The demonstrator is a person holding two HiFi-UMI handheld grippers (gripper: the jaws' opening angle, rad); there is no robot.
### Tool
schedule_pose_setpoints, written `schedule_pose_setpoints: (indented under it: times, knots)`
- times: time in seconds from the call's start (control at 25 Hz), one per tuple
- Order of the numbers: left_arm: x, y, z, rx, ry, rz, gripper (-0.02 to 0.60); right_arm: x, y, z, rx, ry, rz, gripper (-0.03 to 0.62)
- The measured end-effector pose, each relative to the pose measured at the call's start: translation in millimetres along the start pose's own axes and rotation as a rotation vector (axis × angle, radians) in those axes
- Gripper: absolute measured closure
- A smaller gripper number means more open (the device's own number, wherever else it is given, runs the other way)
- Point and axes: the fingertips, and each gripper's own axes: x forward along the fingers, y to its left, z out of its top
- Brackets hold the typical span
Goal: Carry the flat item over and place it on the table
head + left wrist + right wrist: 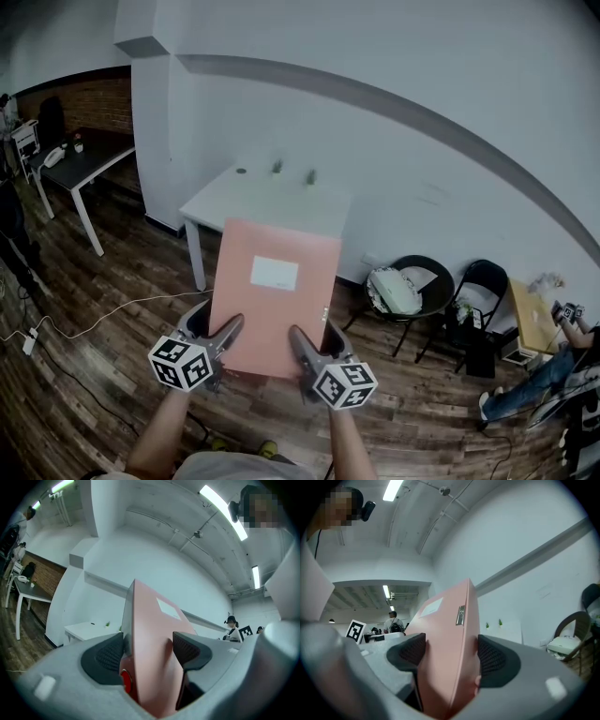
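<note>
A flat salmon-pink folder (pixel 277 300) with a white label hangs in the air in front of me, held level by its near edge. My left gripper (pixel 223 339) is shut on its near left corner, and my right gripper (pixel 306 349) is shut on its near right corner. In the left gripper view the folder (pixel 150 634) fills the gap between the pads of the left gripper (pixel 147 651). The right gripper view shows the folder (pixel 445 634) clamped the same way in the right gripper (pixel 452 653). Ahead, against the wall, stands the white table (pixel 253 197).
Two small plants (pixel 277 167) stand at the table's far edge. Two black chairs (pixel 412 281) stand to its right, one bearing a white bag. A dark desk (pixel 84 159) is at far left. A white cable (pixel 103 309) crosses the wooden floor. A person (pixel 553 366) sits at far right.
</note>
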Motion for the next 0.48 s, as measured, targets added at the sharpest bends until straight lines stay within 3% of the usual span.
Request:
schedule_pose_setpoints:
  times: [0.36,0.48]
  knots:
    - [-16.9,25.3,10.4,-0.028,0.013,0.003,0.262,14.9,27.1,-3.7,0.007,0.016,-0.009,0.252]
    - [-16.7,29.7,33.2,0.015,-0.014,-0.028,0.262,20.1,39.0,9.6,-0.009,-0.046,-0.018,0.252]
